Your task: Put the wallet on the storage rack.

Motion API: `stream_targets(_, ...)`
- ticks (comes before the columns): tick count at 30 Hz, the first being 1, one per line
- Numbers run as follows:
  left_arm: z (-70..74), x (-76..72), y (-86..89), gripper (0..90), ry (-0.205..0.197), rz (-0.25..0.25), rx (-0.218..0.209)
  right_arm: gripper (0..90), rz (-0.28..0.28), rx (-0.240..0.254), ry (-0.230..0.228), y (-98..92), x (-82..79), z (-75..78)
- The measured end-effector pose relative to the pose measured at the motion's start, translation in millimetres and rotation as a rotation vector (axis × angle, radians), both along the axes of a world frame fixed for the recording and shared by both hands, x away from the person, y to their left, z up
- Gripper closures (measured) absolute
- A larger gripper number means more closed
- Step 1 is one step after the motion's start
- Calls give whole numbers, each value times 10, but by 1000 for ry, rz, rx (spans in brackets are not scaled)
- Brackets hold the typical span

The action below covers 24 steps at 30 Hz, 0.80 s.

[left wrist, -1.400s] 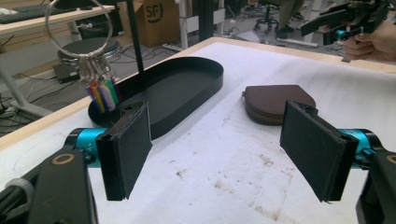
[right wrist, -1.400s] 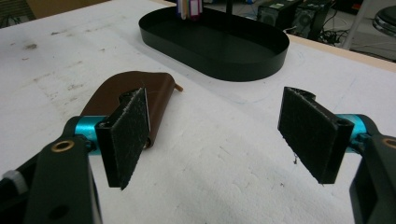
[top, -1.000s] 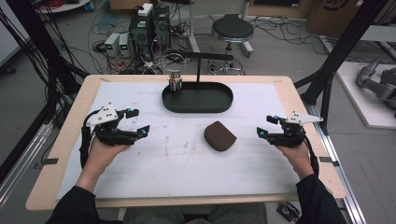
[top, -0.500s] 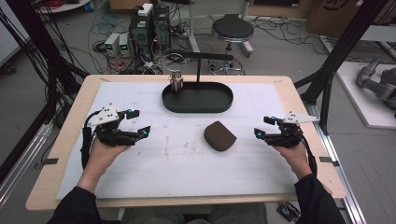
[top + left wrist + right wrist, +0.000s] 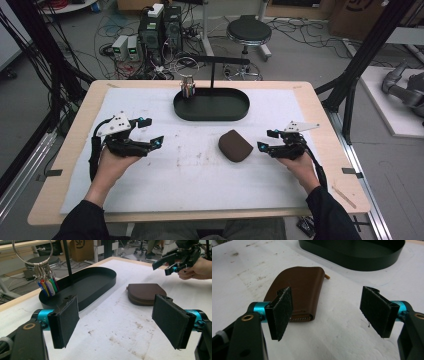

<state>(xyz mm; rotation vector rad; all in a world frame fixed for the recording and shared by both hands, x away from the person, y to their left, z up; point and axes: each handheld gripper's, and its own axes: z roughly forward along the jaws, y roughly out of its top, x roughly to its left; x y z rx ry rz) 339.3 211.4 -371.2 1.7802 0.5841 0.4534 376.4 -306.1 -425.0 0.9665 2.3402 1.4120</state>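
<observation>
right gripper (image 5: 265, 141) is hanging just above the white mat (image 5: 150, 170) on the right side of the table (image 5: 320, 115), jaws spread wide with nothing between them. in the right gripper view (image 5: 327, 315) the two black pads (image 5: 280, 312) are sitting well apart, and the brown leather pouch (image 5: 299, 287) is lying flat on the mat right past the left pad, zipper edge facing the camera, not touching either jaw. from the high view the pouch (image 5: 235, 146) is sitting just to the left of that gripper's tips, a small gap between them.

left gripper (image 5: 152, 132) is doing the same thing over on the left side, jaws gaping open and holding nothing, hovering over the stained part of the mat. its own view (image 5: 120, 320) is looking across at the pouch (image 5: 146, 293) and, further off, the other hand (image 5: 197, 266) with its gripper.

behind the pouch, the black oval tray (image 5: 212, 107) is sitting at the far middle of the mat. a thin black stand (image 5: 212, 67) is rising from it, and a bunch of keys with coloured tags (image 5: 47, 286) on a big metal ring (image 5: 33, 252) is hanging down at the tray's left end, tags dipping inside the rim.

both hands are gripping the handles from below, dark sleeves (image 5: 80, 225) coming in at the bottom.
</observation>
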Motion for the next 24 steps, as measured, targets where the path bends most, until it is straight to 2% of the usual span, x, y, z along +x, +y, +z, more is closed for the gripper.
stream_targets(9,7,-18,22,215,-6,5,-1,342,-24,-26,57,218,67,-99)
stream_targets(15,19,-40,33,215,-13,6,2,408,-21,-45,98,274,108,-140)
stream_targets(19,28,-52,43,215,-16,10,3,420,-6,-36,162,276,144,-185)
stream_targets(24,30,-59,45,215,-17,13,0,432,23,-5,216,274,168,-211)
